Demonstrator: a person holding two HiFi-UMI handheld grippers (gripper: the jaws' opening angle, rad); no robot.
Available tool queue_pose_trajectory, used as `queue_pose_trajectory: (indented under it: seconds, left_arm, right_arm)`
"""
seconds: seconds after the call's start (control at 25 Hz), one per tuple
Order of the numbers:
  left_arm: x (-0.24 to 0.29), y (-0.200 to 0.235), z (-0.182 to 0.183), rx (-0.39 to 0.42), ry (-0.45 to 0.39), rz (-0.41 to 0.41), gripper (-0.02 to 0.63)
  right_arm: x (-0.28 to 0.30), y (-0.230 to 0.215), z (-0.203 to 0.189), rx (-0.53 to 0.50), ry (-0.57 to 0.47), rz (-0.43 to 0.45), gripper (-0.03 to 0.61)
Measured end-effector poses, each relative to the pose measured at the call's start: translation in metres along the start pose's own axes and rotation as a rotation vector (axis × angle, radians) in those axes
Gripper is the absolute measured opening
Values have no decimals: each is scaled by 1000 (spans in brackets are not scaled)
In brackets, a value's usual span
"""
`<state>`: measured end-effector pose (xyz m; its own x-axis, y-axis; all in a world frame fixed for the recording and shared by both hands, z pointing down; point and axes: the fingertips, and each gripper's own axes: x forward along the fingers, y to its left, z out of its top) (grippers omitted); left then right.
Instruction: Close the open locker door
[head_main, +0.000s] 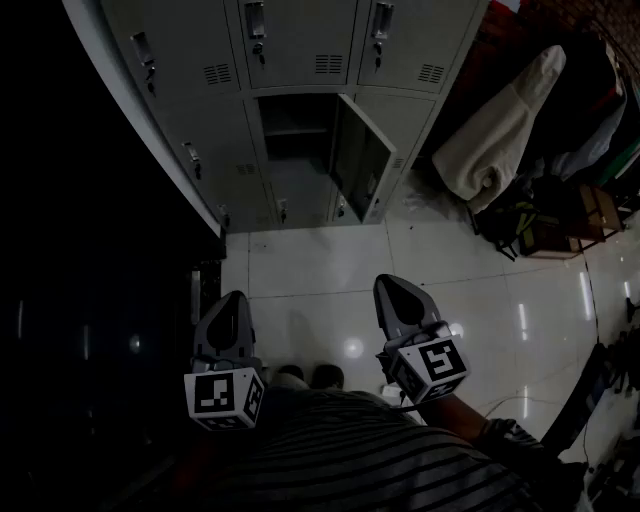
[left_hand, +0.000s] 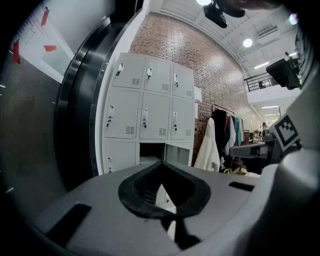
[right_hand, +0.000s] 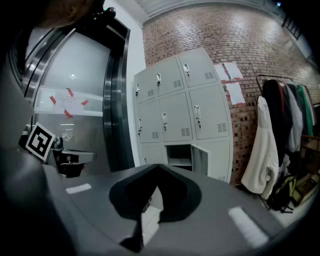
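The grey locker bank (head_main: 300, 60) stands ahead across the tiled floor. One lower middle compartment (head_main: 292, 125) is open, and its door (head_main: 360, 155) swings out toward the right. The same door shows in the left gripper view (left_hand: 178, 152) and in the right gripper view (right_hand: 200, 159). My left gripper (head_main: 237, 298) and right gripper (head_main: 392, 284) hover low in the head view, well short of the lockers. Both are shut with nothing between the jaws. In their own views the left gripper (left_hand: 161, 163) and the right gripper (right_hand: 157, 166) both have their tips meeting.
A clothes rack with a white coat (head_main: 500, 140) and bags stands right of the lockers. A dark metal-framed wall (head_main: 150, 150) runs along the left. The glossy white floor (head_main: 320, 270) lies between me and the lockers. Cables lie at the far right (head_main: 600, 380).
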<state>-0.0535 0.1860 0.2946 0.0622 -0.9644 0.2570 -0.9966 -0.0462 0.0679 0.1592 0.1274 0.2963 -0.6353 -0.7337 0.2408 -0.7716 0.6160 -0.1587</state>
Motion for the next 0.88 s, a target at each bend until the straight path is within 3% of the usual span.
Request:
queue_pose_trajectory:
  seconds: [0.4, 0.72, 0.8, 0.88]
  left_arm:
    - [62, 27, -19, -13, 9, -20, 3]
    - [197, 85, 0, -18, 32, -111, 3]
    - [233, 97, 5, -7, 42, -138, 3]
    - [265, 105, 3, 9, 57, -167, 3]
  right_arm:
    - [56, -25, -8, -5, 19, -33, 2]
    - [181, -64, 9, -4, 18, -80, 3]
    - [207, -85, -2, 23, 46, -121, 3]
    - [224, -112, -27, 60, 92, -175, 59]
